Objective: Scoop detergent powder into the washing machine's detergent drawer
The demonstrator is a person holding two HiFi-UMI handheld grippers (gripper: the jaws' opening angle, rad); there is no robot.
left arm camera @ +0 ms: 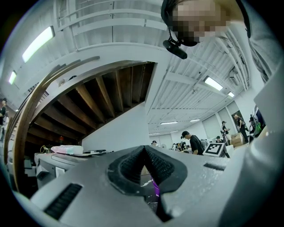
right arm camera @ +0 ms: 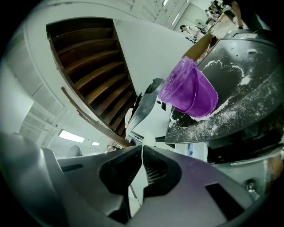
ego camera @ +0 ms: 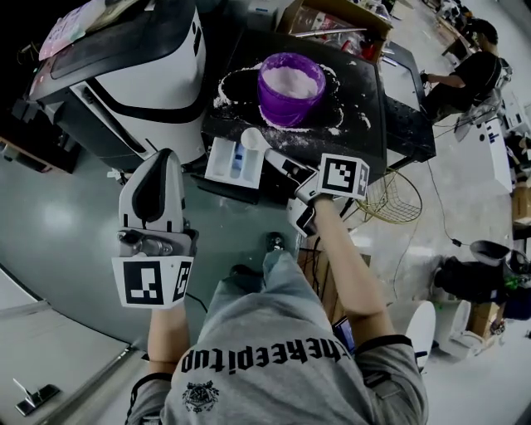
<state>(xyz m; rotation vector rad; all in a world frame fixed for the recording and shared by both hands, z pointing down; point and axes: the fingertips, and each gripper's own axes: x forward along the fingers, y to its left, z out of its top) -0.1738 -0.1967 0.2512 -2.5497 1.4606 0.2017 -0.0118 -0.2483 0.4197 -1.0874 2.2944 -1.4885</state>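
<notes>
A purple tub (ego camera: 289,86) of white powder stands on a black table (ego camera: 365,116), with spilled powder around it. The white detergent drawer (ego camera: 222,161) is pulled out from the washing machine (ego camera: 141,66), just left of the table's front edge. My right gripper (ego camera: 280,163) is shut on the handle of a white scoop (ego camera: 252,139), whose cup hangs over the drawer's right end. In the right gripper view the scoop (right arm camera: 147,140) shows past the shut jaws, with the tub (right arm camera: 191,93) beyond. My left gripper (ego camera: 166,158) is shut and empty, low and left of the drawer, pointing at the machine.
A wire basket (ego camera: 392,199) sits on the floor right of the table. A cardboard box (ego camera: 332,18) stands behind the table. A seated person (ego camera: 465,75) is at the far right. The machine's front fills the upper left.
</notes>
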